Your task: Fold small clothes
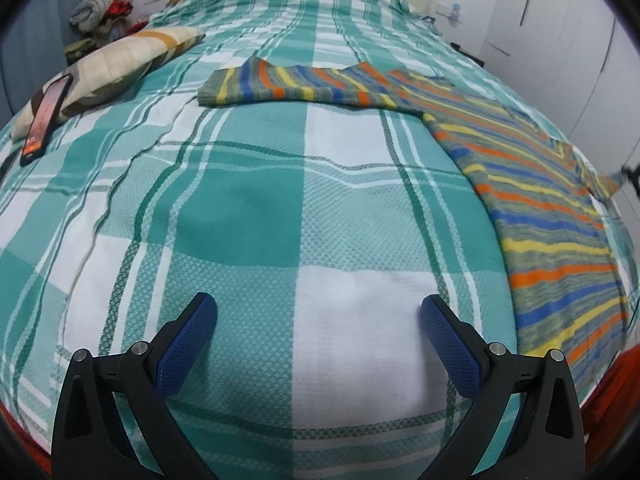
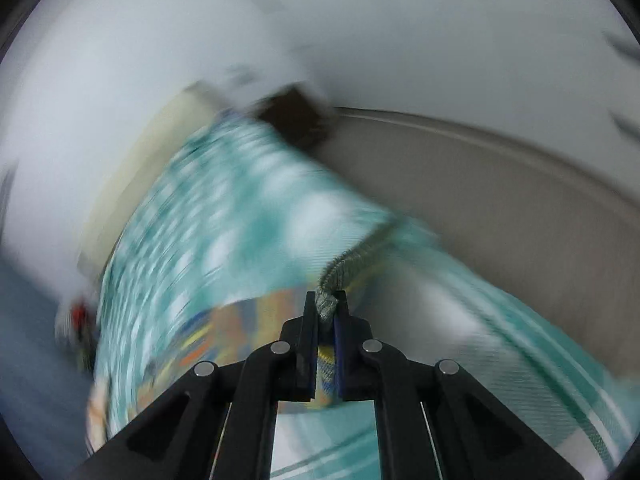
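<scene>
A small striped sweater, grey-green with orange, yellow and blue bands, lies spread on the bed at the right, one sleeve stretched out to the left. My left gripper is open and empty above the bedspread, well short of the sweater. My right gripper is shut on a grey-green ribbed edge of the sweater; that view is heavily blurred. A dark shape at the far right edge of the left wrist view may be the right gripper.
The bed has a teal and white plaid bedspread. A pillow with a phone on it lies at the left. Clothes are piled at the back left. White wardrobe doors stand at the right.
</scene>
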Tool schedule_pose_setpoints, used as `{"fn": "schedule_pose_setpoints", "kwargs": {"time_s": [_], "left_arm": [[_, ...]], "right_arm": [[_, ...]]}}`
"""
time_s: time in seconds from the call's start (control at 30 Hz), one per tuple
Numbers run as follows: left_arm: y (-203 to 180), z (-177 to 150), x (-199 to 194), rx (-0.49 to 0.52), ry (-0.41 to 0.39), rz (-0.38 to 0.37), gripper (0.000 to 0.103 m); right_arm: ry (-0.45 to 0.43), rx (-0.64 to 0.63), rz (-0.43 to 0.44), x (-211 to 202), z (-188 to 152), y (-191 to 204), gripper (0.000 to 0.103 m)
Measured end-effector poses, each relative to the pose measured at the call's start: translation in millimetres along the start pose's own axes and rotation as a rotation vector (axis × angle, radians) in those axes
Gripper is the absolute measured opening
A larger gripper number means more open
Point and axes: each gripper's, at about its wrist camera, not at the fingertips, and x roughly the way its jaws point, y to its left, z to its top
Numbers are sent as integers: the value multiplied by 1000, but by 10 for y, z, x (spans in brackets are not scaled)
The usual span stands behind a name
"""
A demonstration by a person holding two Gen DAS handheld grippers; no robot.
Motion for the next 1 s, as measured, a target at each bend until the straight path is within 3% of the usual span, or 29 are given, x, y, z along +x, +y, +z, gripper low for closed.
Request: {"fn": "schedule_pose_setpoints", "kwargs": {"time_s": [0.13, 0.3, 0.33, 0.37, 0.4, 0.47, 0.6, 0.67, 0.73, 0.83, 0.9, 0.93, 1.0], "left_arm": [[47, 19, -4, -26, -12, -29, 102], [186, 21, -60, -83, -26, -56, 102], [214, 18, -69, -93, -28, -59, 102], [236, 18, -78, -100, -30, -61, 102], [257, 16, -89, -107, -32, -63, 102], [289, 16, -111, -119, -37, -72, 102], [297, 22, -100, -121, -36, -76, 102], [249, 28, -67, -104, -30, -72, 102], [186, 25, -42, -78, -25, -59, 102], [102, -9, -23, -34, -14, -34, 102], [60, -50, -8, 3, 1, -10, 102], [44, -58, 0, 17, 3, -2, 102], [20, -65, 4, 33, 3, 8, 102]], "right_arm": [[81, -238, 157, 39, -72, 1123, 6], [228, -399, 337, 471, -693, 2392, 8], [267, -408, 354, 614, -828, 2540, 21], [309, -416, 350, 700, -965, 2655, 54], [337, -426, 332, 764, -1093, 2740, 67], [328, -447, 326, 813, -1186, 2820, 69], [335, -399, 256, 838, -1032, 2571, 62], [394, -357, 228, 929, -1003, 2360, 60], [511, -303, 172, 1140, -1102, 2077, 59], [566, -276, 13, 1409, -1304, 1562, 57], [530, -238, -128, 1418, -1347, 1140, 28], [501, -210, -138, 1354, -1314, 1018, 6], [450, -211, -169, 1178, -1254, 950, 12]]}}
